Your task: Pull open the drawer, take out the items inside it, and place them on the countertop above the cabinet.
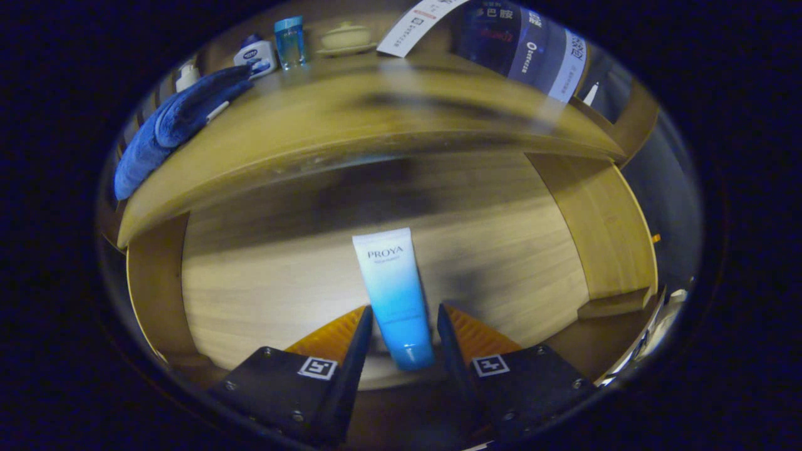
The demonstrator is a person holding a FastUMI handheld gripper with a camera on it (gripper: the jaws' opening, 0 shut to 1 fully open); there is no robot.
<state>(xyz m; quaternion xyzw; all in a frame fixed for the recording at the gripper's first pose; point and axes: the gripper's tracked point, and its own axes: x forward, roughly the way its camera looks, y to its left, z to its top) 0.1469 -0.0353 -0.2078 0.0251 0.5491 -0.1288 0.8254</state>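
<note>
The drawer (pixel 263 275) stands pulled open below me, its pale wooden floor in view. A white-to-blue cosmetic tube (pixel 390 275) stands out from between my fingers, cap end nearest me and flat end pointing toward the cabinet. My gripper (pixel 404 310) is shut on the tube's lower half, one finger against each side. The tube looks sharp while the wood behind is smeared, and its shadow falls apart from it to the right, so it seems lifted off the floor. The countertop (pixel 376 119) runs across above the drawer.
On the countertop's left lies a folded blue towel (pixel 175 119). Behind it stand a white bottle (pixel 255 55), a blue glass (pixel 289 41) and a pale lidded bowl (pixel 344 37). A dark printed package (pixel 520 44) stands at the back right. The drawer's right wall (pixel 601 225) rises beside the tube.
</note>
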